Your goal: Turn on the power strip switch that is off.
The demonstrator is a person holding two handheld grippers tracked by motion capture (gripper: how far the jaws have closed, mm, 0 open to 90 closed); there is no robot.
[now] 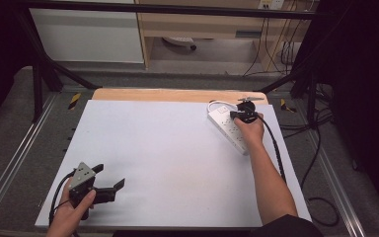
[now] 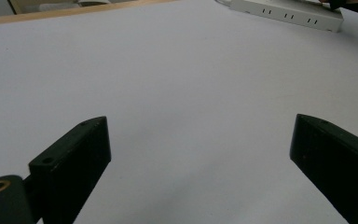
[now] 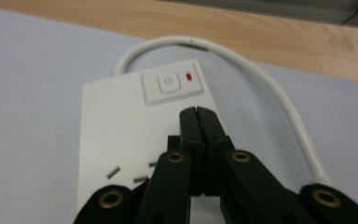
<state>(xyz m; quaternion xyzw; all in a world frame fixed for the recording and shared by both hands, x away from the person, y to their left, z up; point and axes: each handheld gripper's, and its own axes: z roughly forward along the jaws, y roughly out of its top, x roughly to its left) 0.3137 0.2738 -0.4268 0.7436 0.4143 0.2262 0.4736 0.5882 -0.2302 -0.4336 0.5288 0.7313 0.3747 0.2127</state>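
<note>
Right claw [image 3: 199, 114], jaws pressed together and empty, hovers over the power strip [image 3: 121, 135], its switch [image 3: 168, 84] just ahead; left claw [image 1: 109, 177] gapes, far off

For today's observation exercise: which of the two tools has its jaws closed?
The right tool, poised over the white power strip near its switch, has its jaws pressed together. The left tool, at the table's near corner, is spread wide.

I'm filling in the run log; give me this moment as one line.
right gripper: shut, tips over power strip just short of its switch | left gripper: open, idle over table | red light on
</note>
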